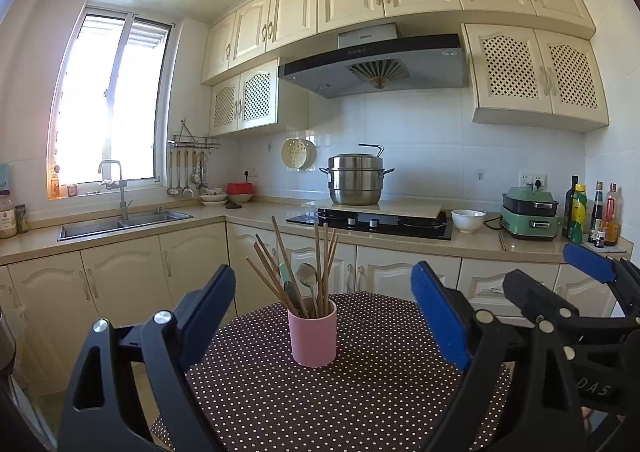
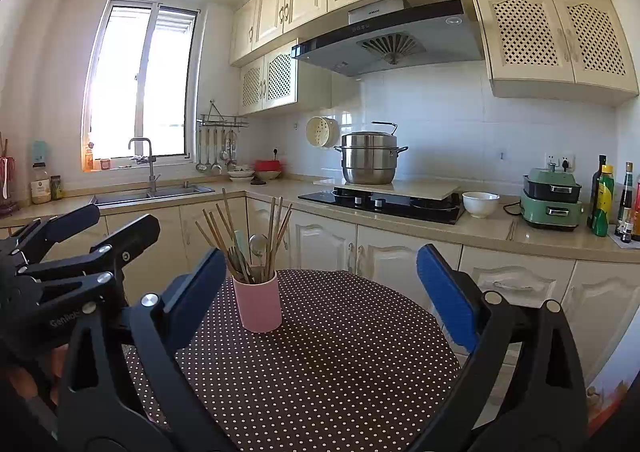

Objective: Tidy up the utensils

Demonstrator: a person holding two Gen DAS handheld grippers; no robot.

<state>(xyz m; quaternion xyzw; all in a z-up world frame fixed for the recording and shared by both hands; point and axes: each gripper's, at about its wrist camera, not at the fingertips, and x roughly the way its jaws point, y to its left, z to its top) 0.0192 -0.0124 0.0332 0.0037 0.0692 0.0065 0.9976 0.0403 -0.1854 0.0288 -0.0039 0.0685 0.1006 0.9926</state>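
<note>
On dotted table (image 1: 360,392), pink cup (image 1: 313,336) mid-surface; both claws agape.

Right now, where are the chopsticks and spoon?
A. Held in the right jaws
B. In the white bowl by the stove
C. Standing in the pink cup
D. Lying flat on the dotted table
C: the chopsticks and spoon stand in the pink cup on the dotted table; both the left gripper and the right gripper are open and hold nothing.

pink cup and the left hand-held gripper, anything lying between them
Nothing: only bare polka-dot tablecloth lies between the pink cup and the open left hand-held gripper, in the left wrist view.
</note>
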